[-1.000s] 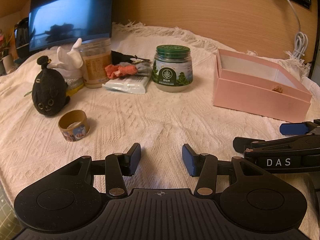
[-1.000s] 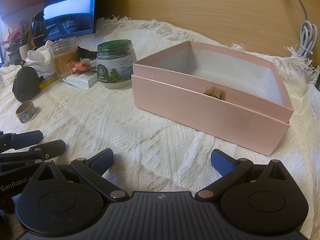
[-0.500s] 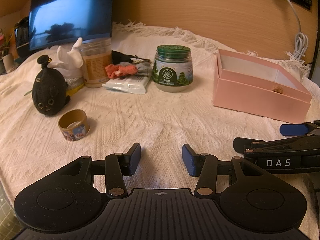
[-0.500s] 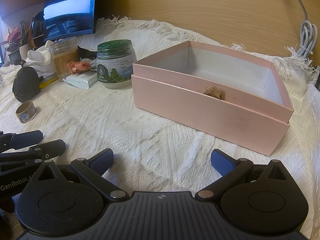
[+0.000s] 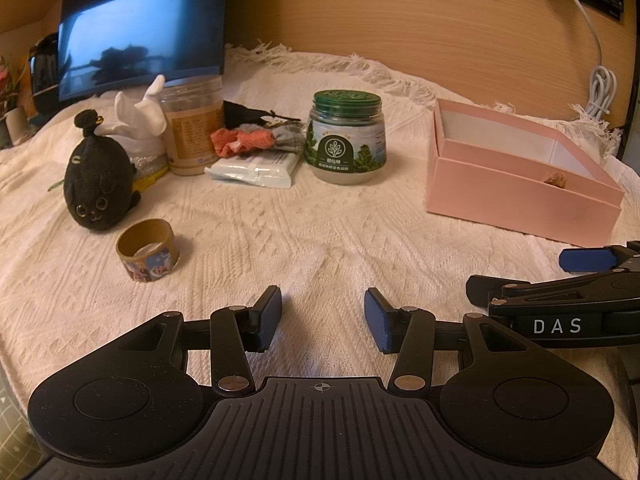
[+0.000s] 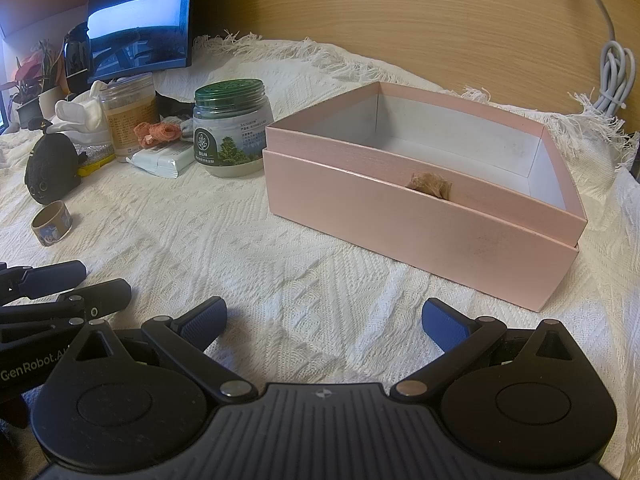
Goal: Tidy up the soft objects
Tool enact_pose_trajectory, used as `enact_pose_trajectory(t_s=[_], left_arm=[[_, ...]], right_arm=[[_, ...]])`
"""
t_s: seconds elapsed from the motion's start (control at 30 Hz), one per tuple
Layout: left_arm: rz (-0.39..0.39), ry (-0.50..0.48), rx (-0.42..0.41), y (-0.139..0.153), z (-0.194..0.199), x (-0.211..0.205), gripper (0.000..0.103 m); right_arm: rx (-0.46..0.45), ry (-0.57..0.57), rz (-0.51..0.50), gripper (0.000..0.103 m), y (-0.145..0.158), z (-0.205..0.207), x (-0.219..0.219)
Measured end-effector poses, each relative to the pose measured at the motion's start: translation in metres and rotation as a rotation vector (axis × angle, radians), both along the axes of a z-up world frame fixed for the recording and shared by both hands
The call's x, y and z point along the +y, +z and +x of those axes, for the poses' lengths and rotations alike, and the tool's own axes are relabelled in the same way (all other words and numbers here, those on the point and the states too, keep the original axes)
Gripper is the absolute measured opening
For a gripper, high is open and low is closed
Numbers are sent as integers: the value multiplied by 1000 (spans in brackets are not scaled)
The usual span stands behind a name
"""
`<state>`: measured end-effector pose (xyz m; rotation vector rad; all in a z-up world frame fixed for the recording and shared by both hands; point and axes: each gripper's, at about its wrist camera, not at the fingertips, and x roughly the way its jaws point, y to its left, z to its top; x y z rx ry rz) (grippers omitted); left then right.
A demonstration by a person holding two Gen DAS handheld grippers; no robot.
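A black plush toy (image 5: 98, 188) stands at the left of the white knitted cloth, also in the right wrist view (image 6: 50, 174). Orange and grey fabric pieces (image 5: 248, 140) lie on a white packet (image 5: 256, 168). A white soft toy (image 5: 138, 118) sits behind the plush. The open pink box (image 6: 420, 216) on the right holds a tan fuzzy thing (image 6: 430, 186), mostly hidden by its front wall. My left gripper (image 5: 322, 314) rests low over bare cloth, open, nothing between its fingers. Wide open and empty, my right gripper (image 6: 324, 320) sits in front of the box.
A green-lidded jar (image 5: 346, 140), a tall clear jar (image 5: 194, 128) and a roll of tape (image 5: 148, 250) stand on the cloth. A dark monitor (image 5: 140, 28) and a wooden wall are behind. A white cable (image 5: 600, 84) hangs at the far right.
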<state>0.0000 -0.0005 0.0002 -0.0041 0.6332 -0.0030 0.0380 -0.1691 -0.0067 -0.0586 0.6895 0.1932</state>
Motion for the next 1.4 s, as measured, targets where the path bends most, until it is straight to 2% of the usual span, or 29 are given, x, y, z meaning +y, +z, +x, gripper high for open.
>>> enact_pose_trajectory(t_s=[1.2,1.33,1.4], left_arm=[[3,-5,11,2,1,2,51],[-13,-84,70,6,10,14,49],[-63,-110,110,10,12,24,45]], right_arm=[[2,4,9,103,0,0,-3],[76,26,10,103,5,8,-7],[149,40,-24,103,9,14,-4]])
